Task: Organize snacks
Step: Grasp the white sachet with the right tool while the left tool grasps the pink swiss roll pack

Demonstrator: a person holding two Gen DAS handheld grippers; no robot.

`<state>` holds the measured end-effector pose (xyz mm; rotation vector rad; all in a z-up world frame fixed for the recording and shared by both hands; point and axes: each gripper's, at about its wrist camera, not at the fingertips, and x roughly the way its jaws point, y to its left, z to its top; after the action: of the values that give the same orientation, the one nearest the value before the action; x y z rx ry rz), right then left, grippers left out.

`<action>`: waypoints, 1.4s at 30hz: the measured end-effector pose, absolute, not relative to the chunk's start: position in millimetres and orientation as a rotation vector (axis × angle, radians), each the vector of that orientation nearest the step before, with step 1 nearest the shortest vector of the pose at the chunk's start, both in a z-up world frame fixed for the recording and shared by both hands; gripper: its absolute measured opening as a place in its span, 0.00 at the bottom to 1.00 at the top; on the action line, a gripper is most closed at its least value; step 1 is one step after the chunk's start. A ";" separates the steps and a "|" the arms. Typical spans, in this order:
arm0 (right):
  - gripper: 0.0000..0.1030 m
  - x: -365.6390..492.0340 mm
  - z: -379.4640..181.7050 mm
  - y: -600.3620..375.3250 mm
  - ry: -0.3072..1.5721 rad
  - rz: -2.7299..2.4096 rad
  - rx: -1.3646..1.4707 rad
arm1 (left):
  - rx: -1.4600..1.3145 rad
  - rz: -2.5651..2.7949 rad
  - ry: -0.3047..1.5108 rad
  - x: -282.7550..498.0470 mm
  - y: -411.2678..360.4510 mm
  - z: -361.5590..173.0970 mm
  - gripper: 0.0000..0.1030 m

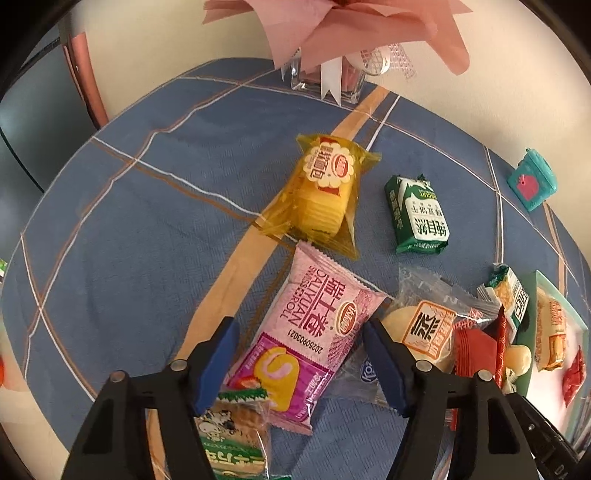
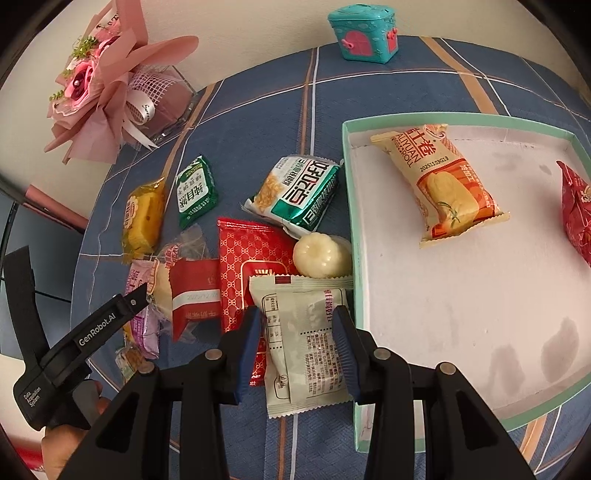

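My right gripper [image 2: 297,312] is shut on a pale green-white snack packet [image 2: 306,343], its blue pads pressing both long sides, just left of the mint-rimmed white box [image 2: 349,221]. An orange roll packet [image 2: 443,184] and a red packet [image 2: 576,214] lie in the box. My left gripper [image 1: 299,323] points down over a pink Swiss roll packet [image 1: 303,325]. The packet lies between the blue pads, which stand close to its edges without a clear press. In the right wrist view, one black finger [image 2: 110,317] of the left gripper reaches into the snack pile.
Loose snacks lie on the blue checked cloth [image 1: 147,221]: a yellow cake packet [image 1: 325,192], a green packet [image 1: 417,214], a teal-white packet [image 2: 295,192], a red packet [image 2: 251,258] and a round white cake [image 2: 321,254]. A pink bouquet [image 2: 96,92] and a teal toy box [image 2: 365,31] stand at the back.
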<state>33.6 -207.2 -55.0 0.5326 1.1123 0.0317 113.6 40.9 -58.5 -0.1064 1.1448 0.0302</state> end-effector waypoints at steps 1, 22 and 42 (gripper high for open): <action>0.40 34.0 -55.1 -207.1 1.112 0.029 0.531 | -0.103 0.031 1.140 114.0 40.1 -58.9 0.70; 0.40 34.8 -59.3 -206.1 1.124 0.040 0.552 | -0.133 0.032 1.249 109.8 41.5 -70.6 0.41; 0.42 25.4 -47.2 -182.7 1.156 0.157 0.567 | -0.187 -0.005 1.280 102.8 47.1 -60.9 0.41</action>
<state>25.4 -182.7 -47.2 0.5672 1.1560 0.1565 102.8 47.1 -60.9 -0.1870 1.2799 -0.0049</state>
